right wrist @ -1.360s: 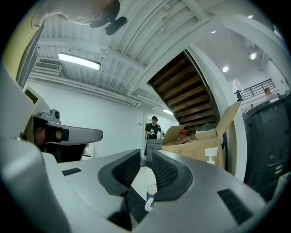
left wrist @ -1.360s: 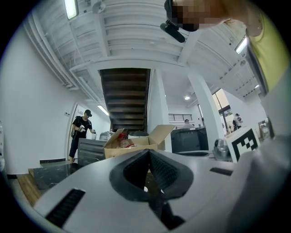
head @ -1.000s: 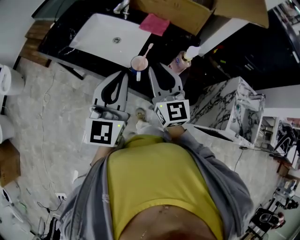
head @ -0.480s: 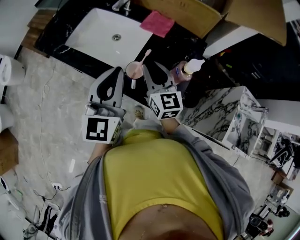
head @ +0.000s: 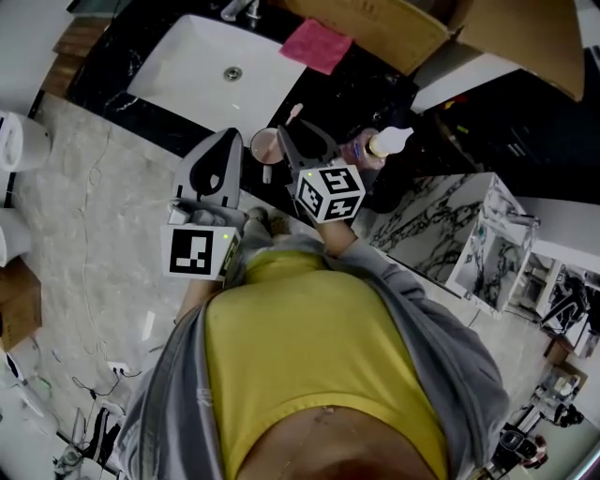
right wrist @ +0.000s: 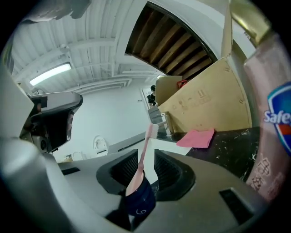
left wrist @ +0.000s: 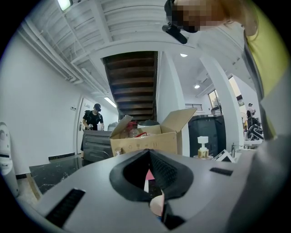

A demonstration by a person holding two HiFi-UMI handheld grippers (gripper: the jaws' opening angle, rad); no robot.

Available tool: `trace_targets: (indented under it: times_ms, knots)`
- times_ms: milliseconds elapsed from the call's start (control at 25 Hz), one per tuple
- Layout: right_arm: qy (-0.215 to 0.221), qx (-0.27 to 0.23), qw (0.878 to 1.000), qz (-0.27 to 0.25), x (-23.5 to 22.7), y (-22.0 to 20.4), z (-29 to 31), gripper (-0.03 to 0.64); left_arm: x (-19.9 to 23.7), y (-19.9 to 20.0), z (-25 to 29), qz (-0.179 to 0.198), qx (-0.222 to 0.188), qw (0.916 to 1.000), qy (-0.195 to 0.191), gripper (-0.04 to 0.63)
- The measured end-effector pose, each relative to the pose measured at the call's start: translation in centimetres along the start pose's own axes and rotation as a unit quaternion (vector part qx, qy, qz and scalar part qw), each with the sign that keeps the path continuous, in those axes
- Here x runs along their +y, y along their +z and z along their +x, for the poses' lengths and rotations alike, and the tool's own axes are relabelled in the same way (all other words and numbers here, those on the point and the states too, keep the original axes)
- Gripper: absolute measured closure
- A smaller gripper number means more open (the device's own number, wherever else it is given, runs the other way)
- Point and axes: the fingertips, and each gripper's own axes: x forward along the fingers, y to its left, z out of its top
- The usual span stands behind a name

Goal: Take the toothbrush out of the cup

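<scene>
A dark blue cup (head: 266, 147) with a pink inside stands on the black counter beside the sink. A pink toothbrush (head: 292, 114) leans out of it. My right gripper (head: 295, 137) reaches level to the cup. In the right gripper view the toothbrush (right wrist: 148, 141) rises from the cup (right wrist: 141, 202) between the ribbed pads of my right gripper (right wrist: 146, 159). Its jaws are opening and there is a gap on each side. My left gripper (head: 231, 136) is shut, its tip just left of the cup. Whether it touches the cup I cannot tell. Through its narrow slit the cup (left wrist: 157, 205) shows.
A white sink basin (head: 211, 70) lies behind the cup, with a pink cloth (head: 322, 45) and a cardboard box (head: 375, 23) further back. A pump soap bottle (head: 375, 145) stands close to the right of my right gripper. A marble cabinet (head: 450, 225) is at the right.
My right gripper has come down and forward, rolled, and its jaws now stand around the toothbrush. My left gripper has shifted slightly and stays by the cup's left side.
</scene>
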Motion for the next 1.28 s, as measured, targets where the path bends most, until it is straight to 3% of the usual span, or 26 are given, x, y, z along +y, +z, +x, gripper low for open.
trace_targets:
  times_ms: [400,680,1280]
  knots:
    - [0.008,-0.008,0.999,0.049,0.5,0.7,1.0,0.582,1.3,-0.5,1.2,-0.001,0.02,0.9995,-0.025,0.595]
    - [-0.003,-0.032,0.998,0.053,0.9,2.7,0.6,0.595,1.8,-0.3,1.5,-0.003,0.017,0.999,-0.042,0.595]
    - [-0.059,-0.115,0.99,-0.063,3.7,12.5,-3.5,0.597,2.2,2.3,2.1,-0.002,-0.019,0.9978,-0.063,0.595]
